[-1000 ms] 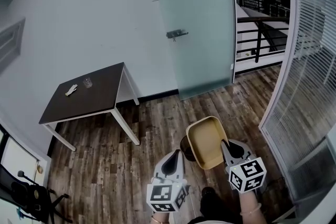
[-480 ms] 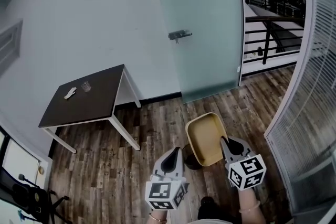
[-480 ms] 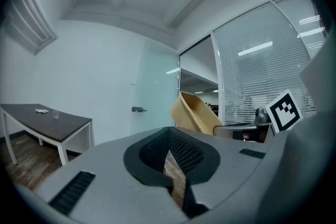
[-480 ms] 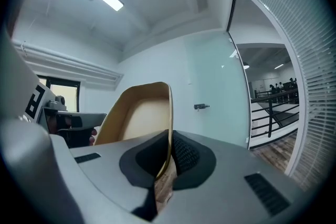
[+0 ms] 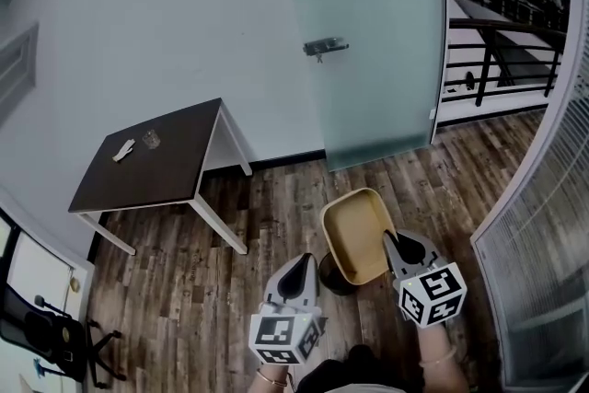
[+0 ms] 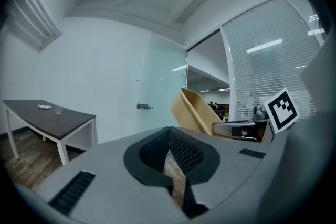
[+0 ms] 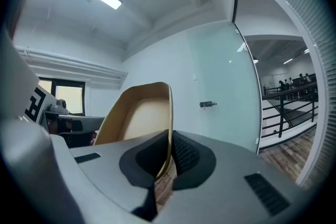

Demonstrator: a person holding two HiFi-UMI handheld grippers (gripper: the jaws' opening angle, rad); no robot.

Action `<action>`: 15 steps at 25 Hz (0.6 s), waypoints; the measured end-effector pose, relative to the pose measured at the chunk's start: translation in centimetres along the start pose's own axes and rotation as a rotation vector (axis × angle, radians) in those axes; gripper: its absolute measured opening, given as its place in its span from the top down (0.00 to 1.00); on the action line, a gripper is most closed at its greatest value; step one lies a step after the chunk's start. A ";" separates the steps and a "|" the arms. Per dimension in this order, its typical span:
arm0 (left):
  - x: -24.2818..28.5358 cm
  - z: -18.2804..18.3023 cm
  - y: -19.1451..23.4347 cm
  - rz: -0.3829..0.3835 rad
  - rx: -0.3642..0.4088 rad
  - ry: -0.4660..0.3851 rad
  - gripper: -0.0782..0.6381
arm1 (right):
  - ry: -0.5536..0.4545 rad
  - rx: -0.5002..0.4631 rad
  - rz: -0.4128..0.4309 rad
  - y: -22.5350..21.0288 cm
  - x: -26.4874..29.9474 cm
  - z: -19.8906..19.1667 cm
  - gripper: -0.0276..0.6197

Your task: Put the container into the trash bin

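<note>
Container point(image 5: 354, 235), tan and shallow, is up in the air over the wood floor point(image 5: 230, 290), open side tipped toward me, nowhere near a bin yet. No trash bin I can pick out in any view. There's a dark round shape just under the container in the head view, but can't tell what it is.

R gripper point(image 5: 392, 241) is clamped on one rim edge only; its own view shows the thin wall pinched between the pads, w/ the rest of the tray sticking out past them. L gripper point(image 5: 298, 266) is closed w/ nothing in it, just beside the container, not touching.

Risks, as I judge them:
- One-edge pinch on a thin wall means the tray could pivot or slide out of the pads w/ any jolt.
- L side gives no support, so no backup if it slips.
- Glass door point(image 5: 368, 41) and table point(image 5: 175, 170) are ahead; clipping either w/ the overhanging end could knock it loose.
- Bin unseen, so I could misjudge the drop.
</note>
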State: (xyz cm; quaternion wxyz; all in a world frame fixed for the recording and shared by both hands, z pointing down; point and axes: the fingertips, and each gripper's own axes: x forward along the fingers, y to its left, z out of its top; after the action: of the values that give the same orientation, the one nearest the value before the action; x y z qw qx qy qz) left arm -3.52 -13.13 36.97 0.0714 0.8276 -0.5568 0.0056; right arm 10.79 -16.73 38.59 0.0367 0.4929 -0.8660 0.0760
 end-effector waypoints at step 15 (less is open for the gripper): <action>8.5 -1.8 9.7 -0.089 -0.047 0.084 0.87 | 0.101 -0.011 -0.033 1.3 13.3 -2.0 0.94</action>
State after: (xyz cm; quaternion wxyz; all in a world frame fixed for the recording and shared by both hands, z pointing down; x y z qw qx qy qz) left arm -9.14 -24.37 40.57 0.1141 0.8486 -0.5160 0.0240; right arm 2.88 -27.01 42.26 0.0842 0.5025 -0.8552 0.0956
